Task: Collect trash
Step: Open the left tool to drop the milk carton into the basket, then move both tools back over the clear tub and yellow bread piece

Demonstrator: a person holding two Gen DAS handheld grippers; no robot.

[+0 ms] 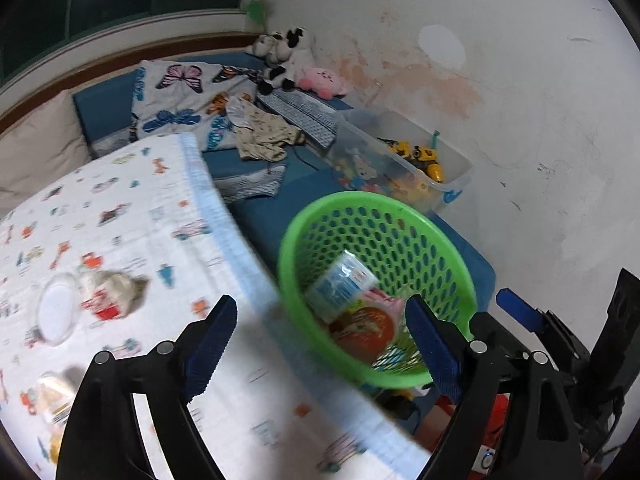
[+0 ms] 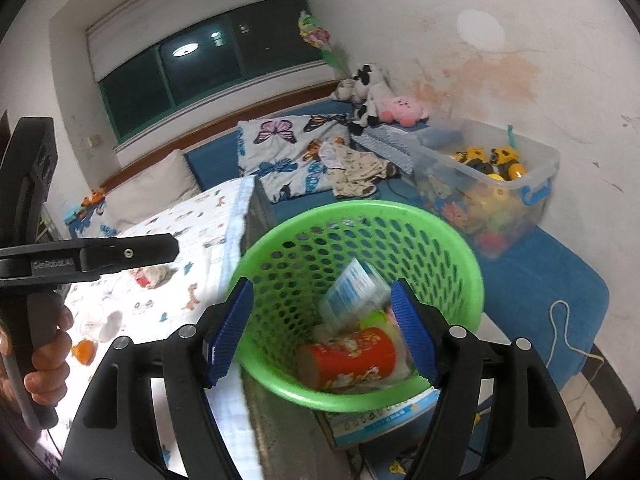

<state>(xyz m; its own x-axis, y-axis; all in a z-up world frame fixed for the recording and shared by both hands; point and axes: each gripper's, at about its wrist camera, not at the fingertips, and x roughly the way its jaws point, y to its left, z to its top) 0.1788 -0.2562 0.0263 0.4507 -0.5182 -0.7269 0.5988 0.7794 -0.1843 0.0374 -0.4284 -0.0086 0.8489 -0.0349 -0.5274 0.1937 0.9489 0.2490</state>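
A green perforated basket (image 1: pixel 282 264) (image 2: pixel 360 206) stands beside the bed. Inside it lie a red printed cup (image 1: pixel 364 330) (image 2: pixel 348 356) and a blurred blue-and-white packet (image 1: pixel 340 286) (image 2: pixel 352 292). My left gripper (image 1: pixel 320 312) hovers open over the bed edge and the basket's near rim, nothing between its fingers. My right gripper (image 2: pixel 320 288) is open above the basket, its pads touching nothing. On the patterned sheet lie a crumpled wrapper (image 1: pixel 108 292) (image 2: pixel 150 278), a clear lid (image 1: pixel 56 308) and a clear packet with orange contents (image 1: pixel 52 396).
A clear toy bin (image 1: pixel 400 160) (image 2: pixel 480 168) sits behind the basket against the wall. Plush toys (image 1: pixel 288 60), a butterfly blanket (image 1: pixel 176 96) and clothes lie on the blue mat. A hand (image 2: pixel 48 364) holds the left gripper's handle. A white cord (image 2: pixel 560 332) trails on the right.
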